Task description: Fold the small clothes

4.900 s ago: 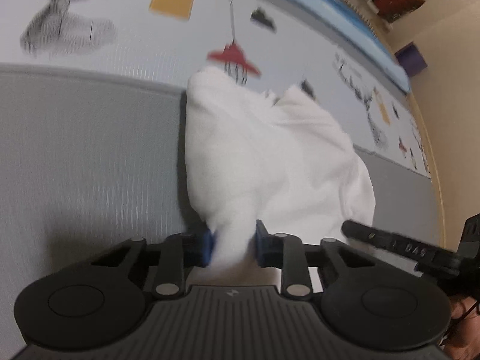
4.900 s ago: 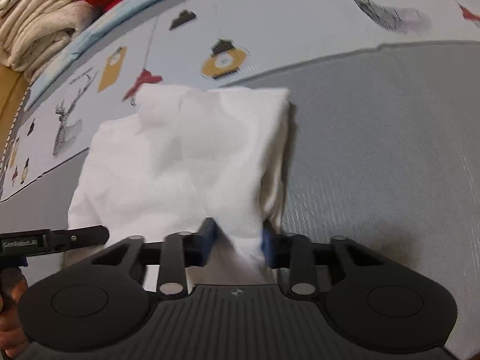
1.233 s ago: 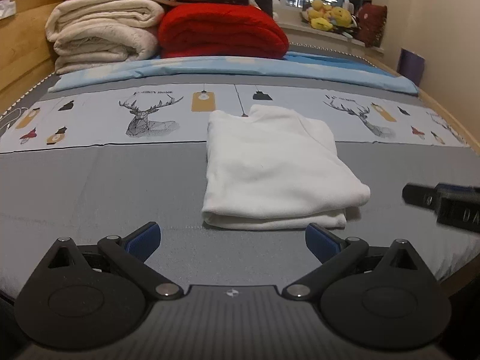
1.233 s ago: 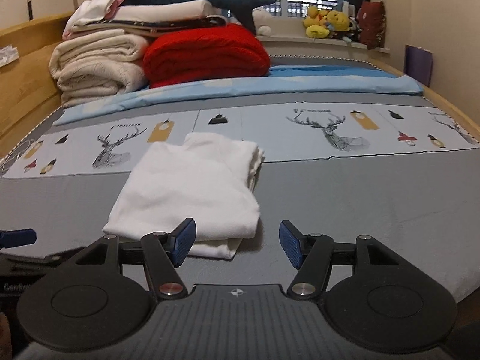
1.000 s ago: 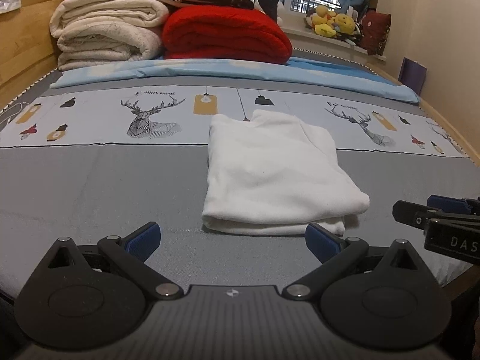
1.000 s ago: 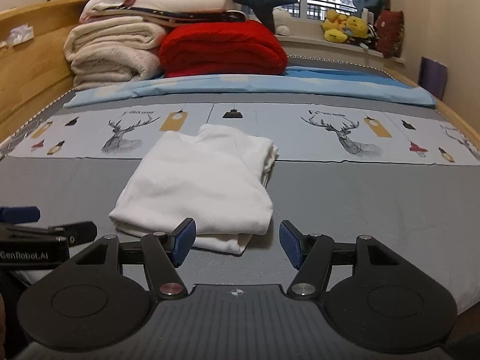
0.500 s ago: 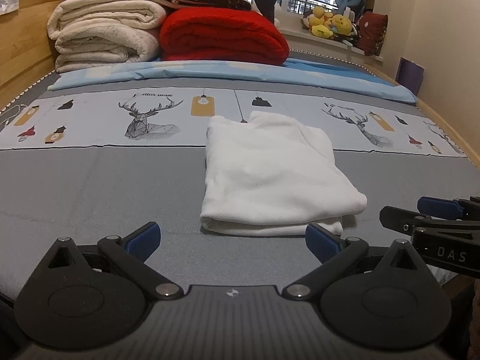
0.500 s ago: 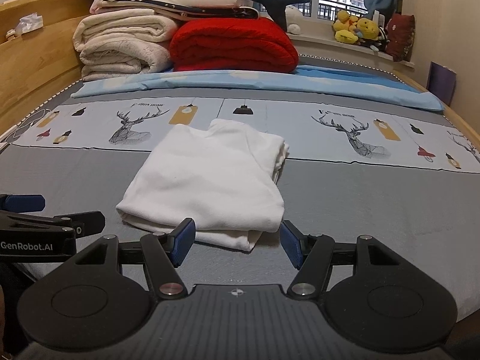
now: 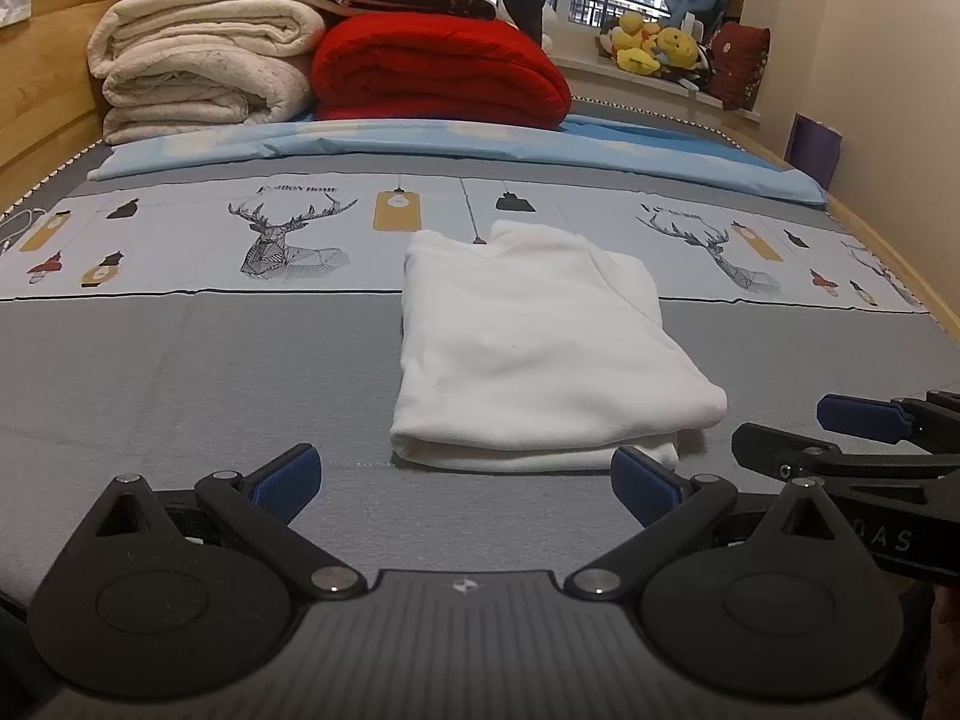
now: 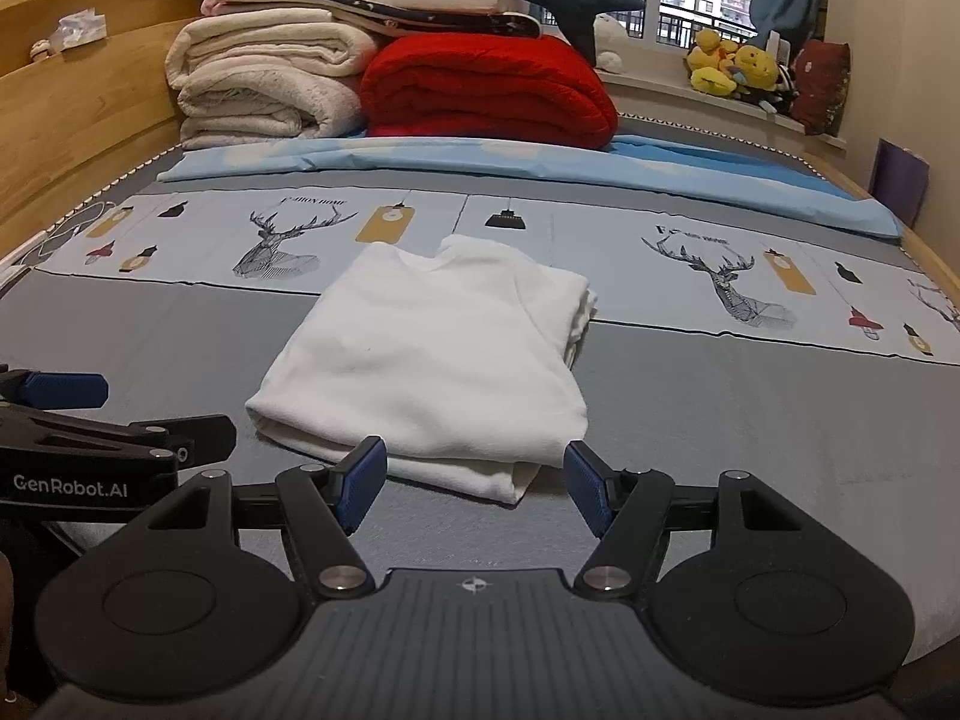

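A white garment (image 9: pixel 534 348) (image 10: pixel 438 354) lies folded into a thick rectangle on the grey part of the bed cover. My left gripper (image 9: pixel 465 480) hovers just in front of its near edge, jaws wide open, nothing between them. My right gripper (image 10: pixel 474 483) also sits before the near edge; its jaws are still opening, with only the garment's front corner seen beyond the gap, untouched. Each gripper shows at the edge of the other's view: the right gripper (image 9: pixel 852 438) to the right, the left gripper (image 10: pixel 114 414) to the left.
At the head of the bed stand stacked cream blankets (image 9: pixel 198 66), a red quilt (image 9: pixel 438 72) and a blue sheet (image 9: pixel 456 144). A wooden bed frame (image 10: pixel 72 138) runs along the left. Plush toys (image 10: pixel 738 69) sit on the window sill; a purple box (image 9: pixel 813 147) stands at the right.
Several seconds ago both grippers were shut on the white cloth; it now lies folded and released. Over the last second the right view drifted slightly and its jaws widened a little; the left stayed still.
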`<state>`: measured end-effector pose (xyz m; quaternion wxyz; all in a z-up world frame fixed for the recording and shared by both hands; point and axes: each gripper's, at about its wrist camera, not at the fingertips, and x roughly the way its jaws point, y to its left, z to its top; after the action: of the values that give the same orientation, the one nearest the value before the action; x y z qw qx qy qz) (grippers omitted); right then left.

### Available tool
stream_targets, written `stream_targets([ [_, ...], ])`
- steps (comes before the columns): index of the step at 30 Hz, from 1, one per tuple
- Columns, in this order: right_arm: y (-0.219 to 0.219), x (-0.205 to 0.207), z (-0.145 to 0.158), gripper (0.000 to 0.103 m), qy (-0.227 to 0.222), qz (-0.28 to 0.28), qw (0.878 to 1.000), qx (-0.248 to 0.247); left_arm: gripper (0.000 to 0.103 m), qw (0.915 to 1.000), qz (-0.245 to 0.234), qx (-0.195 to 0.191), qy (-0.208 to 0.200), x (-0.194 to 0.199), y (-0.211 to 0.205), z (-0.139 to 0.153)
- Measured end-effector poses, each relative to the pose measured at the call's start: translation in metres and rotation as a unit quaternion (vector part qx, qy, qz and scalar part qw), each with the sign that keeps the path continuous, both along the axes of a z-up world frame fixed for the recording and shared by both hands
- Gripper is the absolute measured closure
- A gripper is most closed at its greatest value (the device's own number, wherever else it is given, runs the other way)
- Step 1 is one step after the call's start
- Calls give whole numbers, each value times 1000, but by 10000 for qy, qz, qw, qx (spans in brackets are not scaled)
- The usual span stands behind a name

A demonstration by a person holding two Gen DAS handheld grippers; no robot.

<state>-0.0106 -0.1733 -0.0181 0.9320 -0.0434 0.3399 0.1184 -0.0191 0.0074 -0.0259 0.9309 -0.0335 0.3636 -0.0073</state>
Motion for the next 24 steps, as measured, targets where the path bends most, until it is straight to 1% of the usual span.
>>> stream_targets([
  [4, 2, 0, 0, 34, -4, 45, 10000, -19, 0, 10000, -20, 7, 2, 1, -1, -1],
  [24, 2, 1, -1, 34, 16, 75, 10000, -46, 0, 10000, -15, -18, 12, 1, -1, -2],
])
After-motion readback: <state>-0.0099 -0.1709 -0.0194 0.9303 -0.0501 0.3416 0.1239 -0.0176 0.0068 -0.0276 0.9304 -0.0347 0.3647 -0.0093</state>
